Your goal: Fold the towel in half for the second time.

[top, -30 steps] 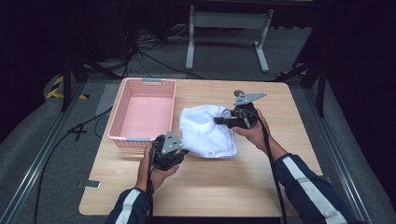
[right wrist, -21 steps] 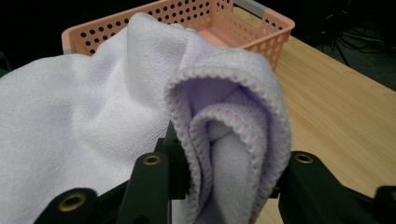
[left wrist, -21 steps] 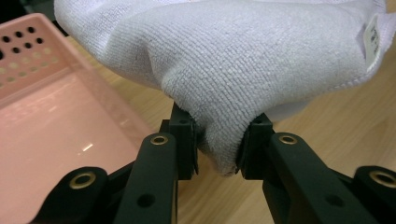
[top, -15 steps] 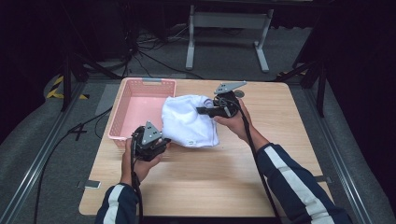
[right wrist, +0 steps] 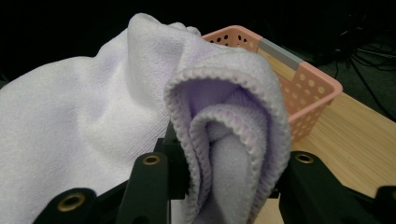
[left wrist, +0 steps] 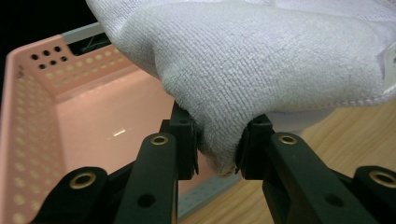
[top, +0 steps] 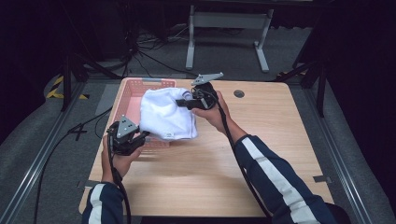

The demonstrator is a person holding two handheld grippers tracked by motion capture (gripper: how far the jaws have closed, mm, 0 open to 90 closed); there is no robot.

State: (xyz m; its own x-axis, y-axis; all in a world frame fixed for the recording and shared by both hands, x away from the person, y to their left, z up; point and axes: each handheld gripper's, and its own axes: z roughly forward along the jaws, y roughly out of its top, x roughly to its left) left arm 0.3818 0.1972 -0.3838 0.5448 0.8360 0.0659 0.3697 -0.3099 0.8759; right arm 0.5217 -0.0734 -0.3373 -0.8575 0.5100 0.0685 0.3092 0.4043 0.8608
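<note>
White terry towel [top: 166,116] hangs between our 2 grippers, partly over the pink basket [top: 133,91]: its far part is above the basket's open well, its near-right part sticks out past the basket's right wall over the wooden table [top: 280,149]. Long axis runs diagonally, from the basket's near rim up to the basket's far-right corner.

Left gripper [top: 135,140] sits at the basket's near rim, jaws partly closed and pinching a bunched towel edge; the left gripper view shows cloth squeezed between both pads [left wrist: 186,140], basket floor right behind. Right gripper [top: 187,101] is at the basket's far-right corner, jaws clamped on a thick folded hem.

Our judgement: the towel needs shifting left, toward the basket's middle, before lowering. Left hand is nearer the well; right has farther to travel.
</note>
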